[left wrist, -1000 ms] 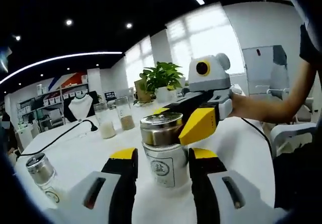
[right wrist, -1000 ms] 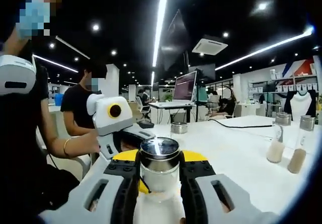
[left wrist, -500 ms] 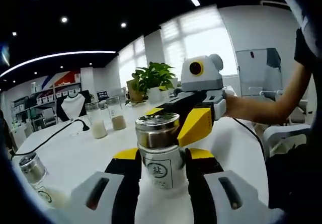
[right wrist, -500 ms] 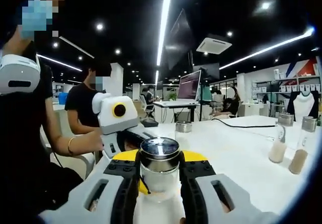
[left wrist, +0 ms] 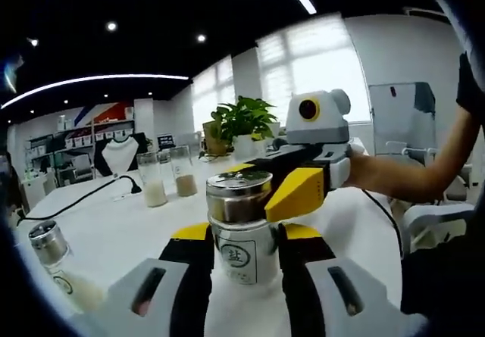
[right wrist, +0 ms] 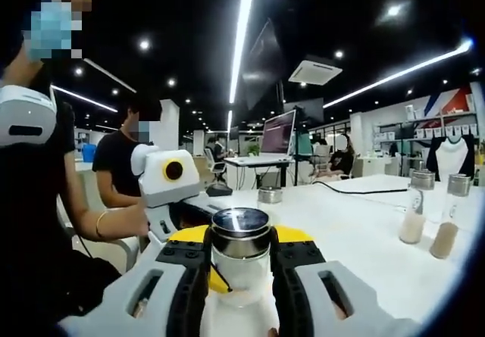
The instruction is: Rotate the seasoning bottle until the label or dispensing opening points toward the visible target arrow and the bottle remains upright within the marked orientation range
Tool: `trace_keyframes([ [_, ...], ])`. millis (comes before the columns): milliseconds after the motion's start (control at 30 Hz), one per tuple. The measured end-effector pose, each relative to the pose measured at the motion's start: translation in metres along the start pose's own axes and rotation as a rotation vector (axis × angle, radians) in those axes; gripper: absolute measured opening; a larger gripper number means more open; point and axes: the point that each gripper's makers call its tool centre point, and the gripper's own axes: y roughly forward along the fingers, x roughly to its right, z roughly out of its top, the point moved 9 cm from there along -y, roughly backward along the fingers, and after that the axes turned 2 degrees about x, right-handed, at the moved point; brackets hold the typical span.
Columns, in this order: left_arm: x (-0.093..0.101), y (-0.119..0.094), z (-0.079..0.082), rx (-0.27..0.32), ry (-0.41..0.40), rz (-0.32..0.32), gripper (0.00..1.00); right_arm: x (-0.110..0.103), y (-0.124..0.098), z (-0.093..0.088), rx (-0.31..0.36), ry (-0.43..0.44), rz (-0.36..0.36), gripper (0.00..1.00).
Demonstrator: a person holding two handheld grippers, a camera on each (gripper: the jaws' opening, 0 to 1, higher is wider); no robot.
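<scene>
The seasoning bottle (left wrist: 242, 231) stands upright on the white table (left wrist: 129, 227). The left gripper (left wrist: 241, 257) clamps its glass body; the right gripper (right wrist: 239, 265) apparently clamps its cap. Turn slowly, keeping it vertical; no arrow is discernible.

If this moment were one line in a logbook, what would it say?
seasoning bottle: upright on white table, label facing left view | left gripper: around glass body | right gripper: around bottle near metal cap
</scene>
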Motion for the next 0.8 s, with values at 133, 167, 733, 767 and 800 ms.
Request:
trace_keyframes([
  [133,0.003,0.000,-0.002,0.009,-0.031,0.031,0.35,-0.001,0.000,-0.001,-0.004,0.005,-0.019,0.28],
  [167,0.003,0.000,-0.002,0.014,-0.037,0.044,0.35,-0.001,0.000,-0.001,-0.003,0.008,-0.026,0.28],
  [733,0.011,0.004,-0.006,-0.016,0.009,0.308,0.34,0.000,0.009,-0.002,-0.024,0.053,-0.145,0.29],
  [767,0.011,0.004,-0.006,-0.013,0.009,0.327,0.34,-0.002,0.011,-0.001,-0.025,0.043,-0.159,0.29],
  [800,0.012,0.004,-0.006,-0.001,-0.007,0.375,0.34,-0.003,0.013,-0.001,-0.025,0.038,-0.168,0.29],
])
